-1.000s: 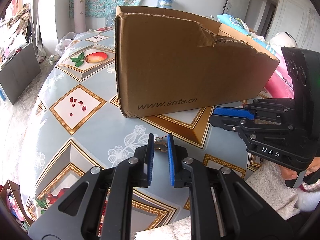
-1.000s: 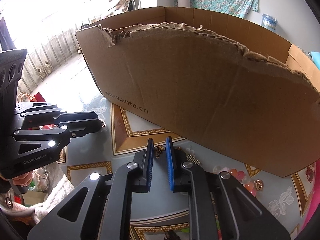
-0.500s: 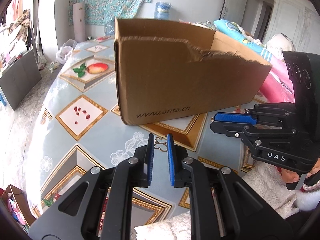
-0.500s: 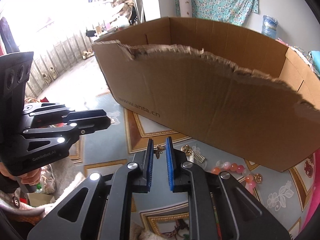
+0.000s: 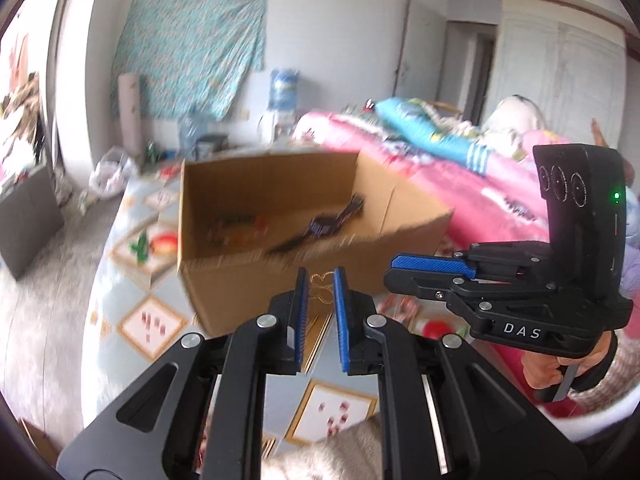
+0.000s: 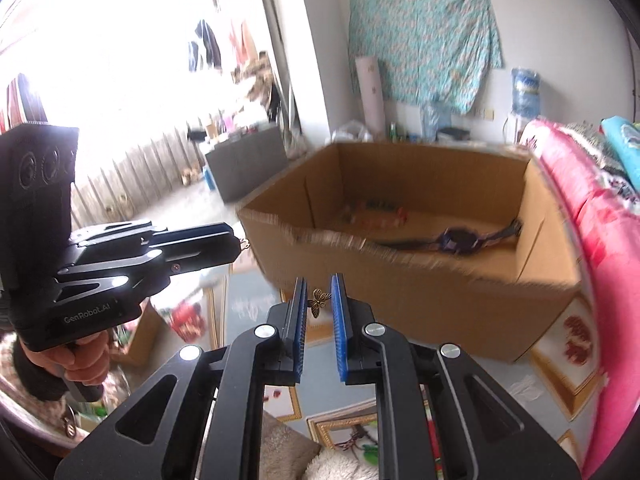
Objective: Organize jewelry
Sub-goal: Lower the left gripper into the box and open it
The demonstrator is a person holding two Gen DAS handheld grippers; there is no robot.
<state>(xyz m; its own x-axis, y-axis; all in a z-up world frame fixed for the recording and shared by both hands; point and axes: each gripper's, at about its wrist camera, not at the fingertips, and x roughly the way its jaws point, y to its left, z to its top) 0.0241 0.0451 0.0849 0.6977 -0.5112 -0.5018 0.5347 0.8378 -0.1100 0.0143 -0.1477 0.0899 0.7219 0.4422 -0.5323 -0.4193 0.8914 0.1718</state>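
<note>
Now, left tongs (image 5: pixel 320 280) pinching gold charm (image 5: pixel 321 285), right tongs (image 6: pixel 319 294) pinching butterfly charm (image 6: pixel 318 301) (box (image 6: pixel 420 292) beyond).

Both grippers risen from low over the table to above the box rim. Left gripper (image 5: pixel 320 280) lifted a gold charm (image 5: pixel 321 288) off the tablecloth; right gripper (image 6: pixel 319 300) lifted a butterfly charm (image 6: pixel 318 302). Cardboard box (image 5: pixel 256 280) interior, hidden before, now visible: watch (image 6: pixel 456 238), beads (image 6: pixel 376 214).
</note>
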